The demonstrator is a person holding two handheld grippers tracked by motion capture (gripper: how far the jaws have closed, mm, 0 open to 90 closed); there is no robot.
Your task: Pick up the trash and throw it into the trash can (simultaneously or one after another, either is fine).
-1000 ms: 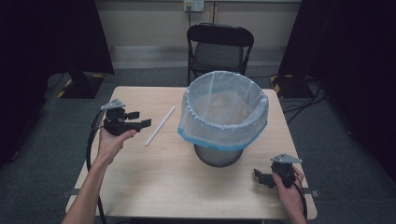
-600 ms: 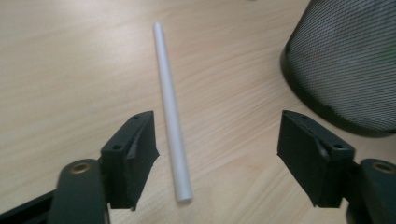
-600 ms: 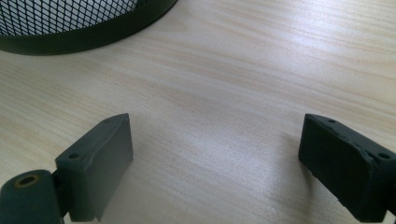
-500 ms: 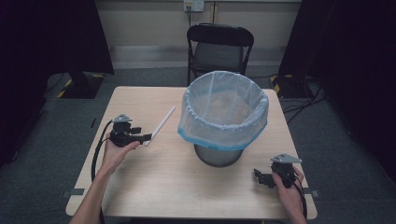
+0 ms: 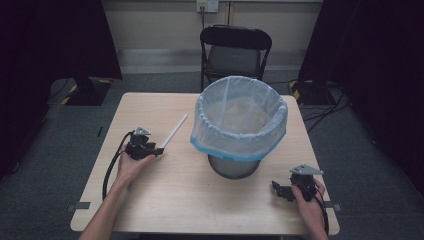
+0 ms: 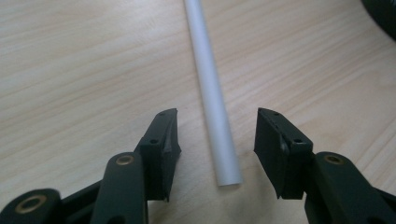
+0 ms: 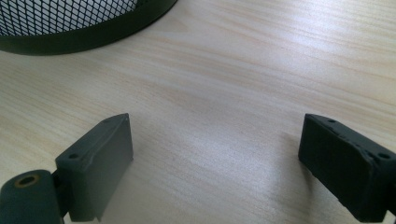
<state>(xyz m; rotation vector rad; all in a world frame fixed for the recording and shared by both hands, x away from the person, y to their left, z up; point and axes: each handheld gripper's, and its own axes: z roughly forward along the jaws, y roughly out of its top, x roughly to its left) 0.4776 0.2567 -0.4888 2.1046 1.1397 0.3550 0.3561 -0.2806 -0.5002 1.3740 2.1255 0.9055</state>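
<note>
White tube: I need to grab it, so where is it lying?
The white tube lies on the table's left half, left of the bin, its near end between the open left claw.

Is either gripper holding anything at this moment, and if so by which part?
Nothing is held. The left gripper is open, its jaws either side of the near end of the white tube, not closed on it. The right gripper is open over bare table.

No readable text — no labels, brands, numbers or signs on anything
</note>
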